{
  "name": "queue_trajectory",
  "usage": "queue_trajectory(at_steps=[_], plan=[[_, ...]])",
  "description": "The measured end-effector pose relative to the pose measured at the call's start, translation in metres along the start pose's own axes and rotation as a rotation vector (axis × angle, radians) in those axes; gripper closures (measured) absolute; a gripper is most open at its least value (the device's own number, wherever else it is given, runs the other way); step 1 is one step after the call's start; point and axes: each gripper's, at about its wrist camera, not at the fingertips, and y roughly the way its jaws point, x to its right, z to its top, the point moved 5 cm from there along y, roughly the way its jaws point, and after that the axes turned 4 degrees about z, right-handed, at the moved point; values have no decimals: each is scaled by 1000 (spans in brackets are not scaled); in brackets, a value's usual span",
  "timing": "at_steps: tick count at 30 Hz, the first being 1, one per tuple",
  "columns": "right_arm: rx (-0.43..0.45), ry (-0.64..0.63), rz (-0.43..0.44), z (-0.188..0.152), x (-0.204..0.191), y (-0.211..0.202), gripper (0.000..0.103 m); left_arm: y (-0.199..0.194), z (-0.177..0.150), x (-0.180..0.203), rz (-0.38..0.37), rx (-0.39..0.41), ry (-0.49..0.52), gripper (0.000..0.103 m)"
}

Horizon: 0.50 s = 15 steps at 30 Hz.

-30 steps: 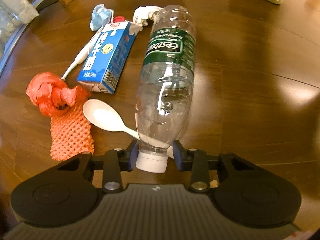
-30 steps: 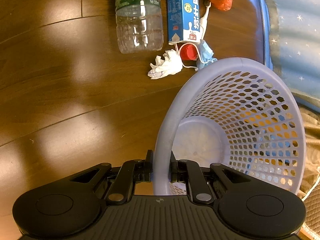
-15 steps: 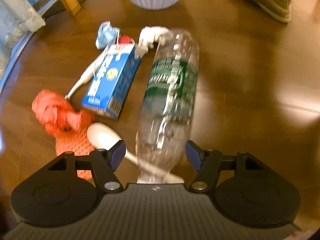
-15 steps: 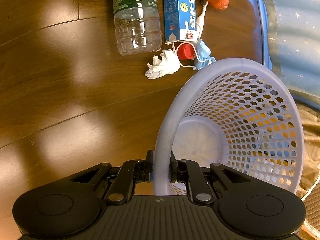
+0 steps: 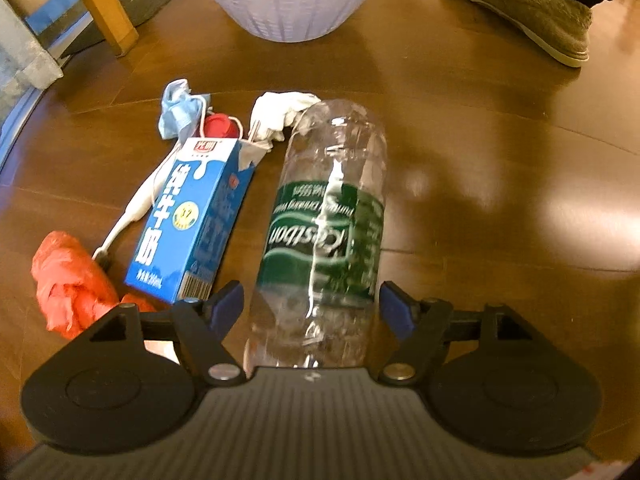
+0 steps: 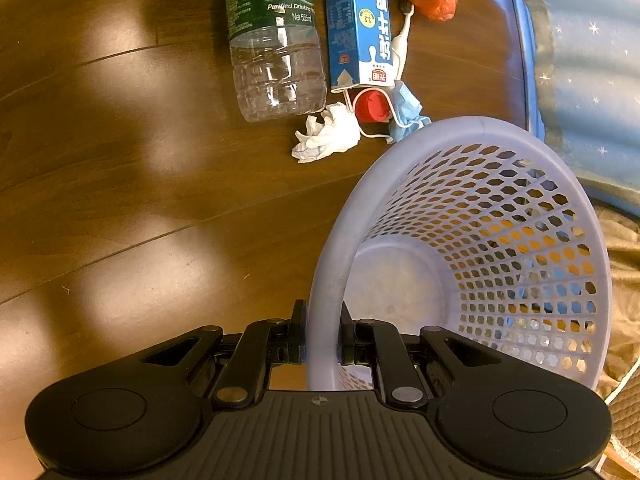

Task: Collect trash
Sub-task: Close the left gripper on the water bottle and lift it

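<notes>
Change, left: your left gripper (image 5: 311,307) has gone from pinching the bottle's white cap a second ago to standing wide, blue pads either side of the bottle's body with gaps showing; the cap end now sits hidden under the gripper at 6 o'clock.
Change, right: none seen; your right gripper (image 6: 323,334) stays clamped narrow on the basket's rim.
Bottle: clear plastic bottle (image 5: 320,236) lies on the wooden floor (image 5: 500,184), base pointing to 12 o'clock. Green label reads "Cestbon", "Purified Drinking", "Net 555ml" in the right wrist view.
Carton: blue milk carton (image 5: 192,220) just beside the bottle at 10 o'clock, white Chinese characters down its face, yellow round mark with "3.2", a red logo patch at the far end, a barcode at the near end.
Red bag: crumpled red plastic bag (image 5: 68,284) at 9 o'clock, near edge of view.
Spoon handle: white plastic handle (image 5: 136,208) runs along the carton's left side.
Far litter: blue face mask (image 5: 178,108), red cap (image 5: 218,126) and white tissue (image 5: 280,114) beyond the carton, around 11 to 12 o'clock.
Basket: lavender mesh basket (image 6: 472,240) at 12 o'clock, well past the litter, tilted in your right grip.
Shoe: grey shoe (image 5: 520,8) at 1 o'clock, far.
</notes>
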Motion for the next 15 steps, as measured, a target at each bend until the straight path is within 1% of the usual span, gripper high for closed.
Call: queue_trajectory(at_steps=[1,3,6,9,12,15], plan=[[0,1,1,0,0,0,94,2,2,0,0,1,1,33],[1,3,2,0,-1,0,94,5,5,2,-1,-2,3,37],[2,7,3,0,-1,0,94,7,7,3,3,-9,10,39],[2,10,2,-1,-1,0,94,7,8,3,2,-14,3,41],[3,8,0,-1,0,0,94,1,10,3,17,-12,4,42],[2,5,3,-2,0,0,94,-7,11,3,9,-20,10,42]])
